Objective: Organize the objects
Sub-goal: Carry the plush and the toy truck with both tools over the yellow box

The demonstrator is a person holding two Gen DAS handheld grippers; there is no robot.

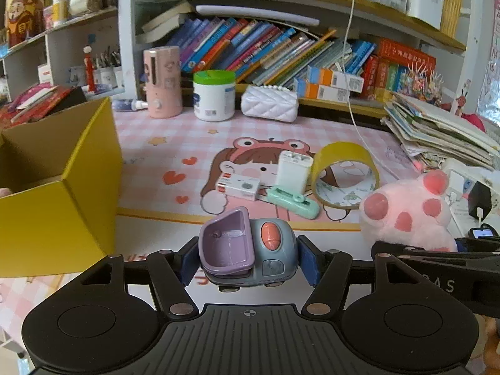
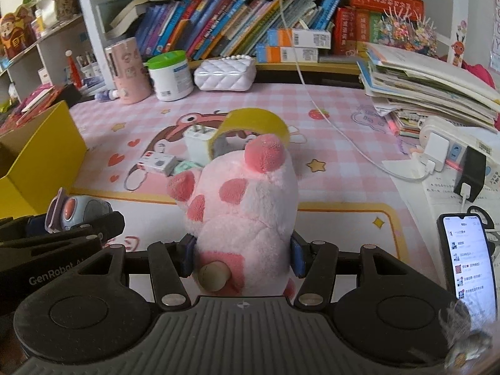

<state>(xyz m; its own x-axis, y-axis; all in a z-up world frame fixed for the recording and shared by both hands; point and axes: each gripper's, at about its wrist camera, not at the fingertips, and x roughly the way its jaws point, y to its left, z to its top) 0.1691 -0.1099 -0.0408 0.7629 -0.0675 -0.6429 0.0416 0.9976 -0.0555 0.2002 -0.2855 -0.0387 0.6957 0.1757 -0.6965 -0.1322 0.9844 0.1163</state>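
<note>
Left wrist view: left gripper (image 1: 248, 261) is clamping the toy car (image 1: 247, 247), yellow box (image 1: 59, 187) sitting nearby on its left; right gripper (image 2: 243, 257) is squeezing the pink plush (image 2: 240, 200).

I see a desk with a pink checked mat (image 1: 175, 131) | tape roll (image 1: 345, 175) standing mid-mat | white charger (image 1: 293, 172), small box (image 1: 239, 186), mint case (image 1: 293, 203) just left of it | yellow box (image 1: 59, 187) far left.

Yellow box (image 1: 62, 187) cut off at left frame edge, interior mostly unseen. Plush pig (image 2: 243, 206) hides most of tape roll (image 2: 256, 122) behind it. Phone (image 2: 468, 256) text too small to read.
</note>
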